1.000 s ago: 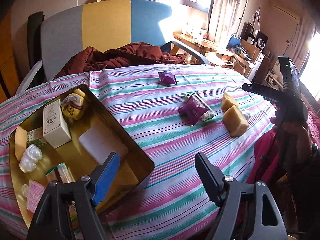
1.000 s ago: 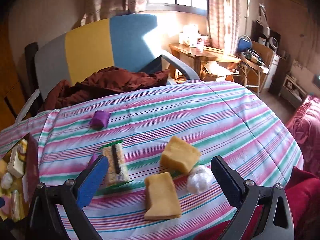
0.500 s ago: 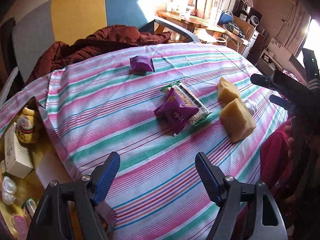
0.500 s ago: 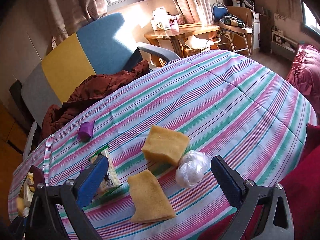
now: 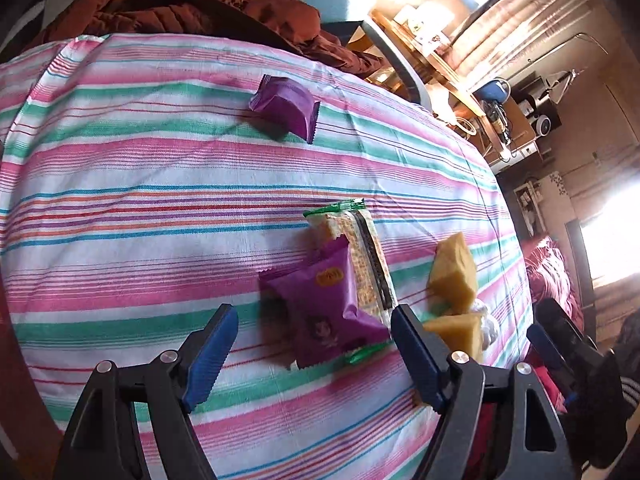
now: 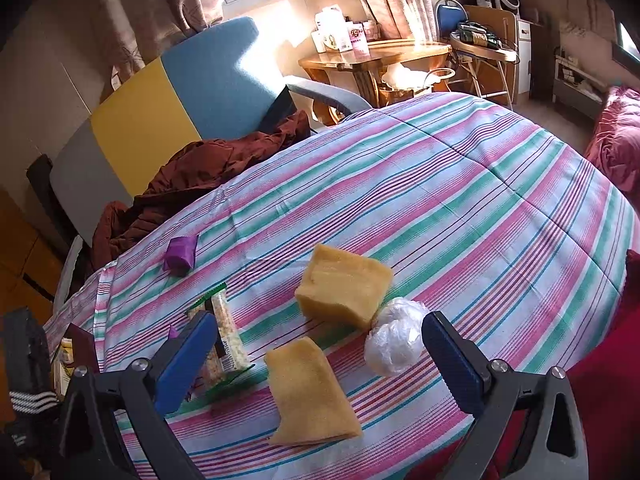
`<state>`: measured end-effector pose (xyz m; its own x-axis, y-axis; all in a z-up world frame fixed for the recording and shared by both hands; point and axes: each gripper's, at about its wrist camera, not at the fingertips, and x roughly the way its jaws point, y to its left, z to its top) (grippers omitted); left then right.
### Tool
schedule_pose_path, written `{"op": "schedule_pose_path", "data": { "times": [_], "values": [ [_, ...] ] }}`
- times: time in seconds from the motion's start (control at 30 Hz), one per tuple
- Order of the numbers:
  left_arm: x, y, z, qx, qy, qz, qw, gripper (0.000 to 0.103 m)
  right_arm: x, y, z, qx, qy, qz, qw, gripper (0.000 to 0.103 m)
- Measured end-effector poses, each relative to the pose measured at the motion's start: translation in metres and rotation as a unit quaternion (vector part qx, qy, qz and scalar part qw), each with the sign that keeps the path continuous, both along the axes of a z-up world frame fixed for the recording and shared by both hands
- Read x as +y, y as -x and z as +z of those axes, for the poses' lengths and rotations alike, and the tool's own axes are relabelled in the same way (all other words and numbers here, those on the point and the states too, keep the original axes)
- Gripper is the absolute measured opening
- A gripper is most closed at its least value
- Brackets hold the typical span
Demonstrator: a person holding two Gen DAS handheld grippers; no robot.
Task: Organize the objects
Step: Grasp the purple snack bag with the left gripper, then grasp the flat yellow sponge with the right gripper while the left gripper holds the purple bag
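On the striped tablecloth [image 5: 160, 168] lies a purple snack packet [image 5: 324, 304], partly over a clear-wrapped cracker bar [image 5: 364, 256]. My left gripper [image 5: 312, 340] hangs open just above and in front of that packet. A second purple packet [image 5: 286, 106] lies farther back. Two yellow sponge pieces [image 6: 344, 286] [image 6: 310, 394] and a crumpled clear plastic ball [image 6: 394, 340] lie by the table's near edge. My right gripper [image 6: 316, 360] is open, low over the nearer sponge, holding nothing. The cracker bar [image 6: 226, 340] sits behind its left finger.
A dark red jacket [image 6: 200, 176] lies on a grey, yellow and blue chair [image 6: 160, 108] behind the table. A wooden side table [image 6: 376, 60] with boxes stands by the window. A tray corner with packets [image 6: 66, 356] shows at far left. Red bedding [image 6: 616, 152] lies right.
My left gripper has swung right, away from the gold tray, and come in close over the purple packet and cracker bar. My right gripper has dropped closer to the sponges and tilted.
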<state>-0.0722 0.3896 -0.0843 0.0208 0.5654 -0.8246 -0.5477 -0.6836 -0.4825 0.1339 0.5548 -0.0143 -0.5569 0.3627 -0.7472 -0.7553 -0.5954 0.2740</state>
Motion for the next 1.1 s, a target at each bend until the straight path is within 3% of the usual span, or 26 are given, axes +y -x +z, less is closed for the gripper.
{"op": "schedule_pose_path", "data": {
  "times": [0.07, 0.1, 0.33, 0.6, 0.73, 0.83, 0.97, 1.03, 1.1],
  "values": [
    [0.008, 0.003, -0.009, -0.004, 0.003, 0.005, 1.0, 0.078, 0.0, 0.001, 0.0, 0.001, 0.0, 0.003, 1.0, 0.103],
    [0.013, 0.002, -0.008, 0.013, 0.002, 0.001, 0.9999, 0.078, 0.0, 0.002, -0.001, 0.0, 0.001, 0.005, 1.0, 0.103],
    [0.02, -0.006, -0.009, 0.091, 0.037, -0.045, 0.9942, 0.04, 0.001, 0.006, -0.004, -0.003, 0.006, 0.015, 1.0, 0.103],
    [-0.007, -0.04, -0.003, 0.147, 0.056, -0.104, 0.9821, 0.04, 0.011, -0.004, -0.004, 0.015, 0.024, -0.002, 1.0, 0.103],
    [-0.024, -0.063, -0.003, 0.179, 0.063, -0.127, 0.9737, 0.039, 0.007, 0.004, -0.01, 0.014, 0.047, 0.029, 0.998, 0.102],
    [-0.033, -0.07, -0.003, 0.183, 0.062, -0.13, 0.9726, 0.039, -0.002, 0.02, -0.029, -0.022, 0.089, 0.072, 0.993, 0.099],
    [-0.037, -0.07, -0.004, 0.175, 0.06, -0.127, 0.9745, 0.039, -0.016, 0.038, -0.052, -0.11, 0.088, 0.101, 0.985, 0.089],
    [-0.038, -0.069, -0.005, 0.175, 0.057, -0.126, 0.9748, 0.039, -0.02, 0.041, -0.057, -0.129, 0.08, 0.108, 0.983, 0.059],
    [-0.037, -0.07, -0.005, 0.178, 0.058, -0.127, 0.9741, 0.039, -0.024, 0.043, -0.058, -0.148, 0.055, 0.109, 0.981, 0.05]
  ]
}}
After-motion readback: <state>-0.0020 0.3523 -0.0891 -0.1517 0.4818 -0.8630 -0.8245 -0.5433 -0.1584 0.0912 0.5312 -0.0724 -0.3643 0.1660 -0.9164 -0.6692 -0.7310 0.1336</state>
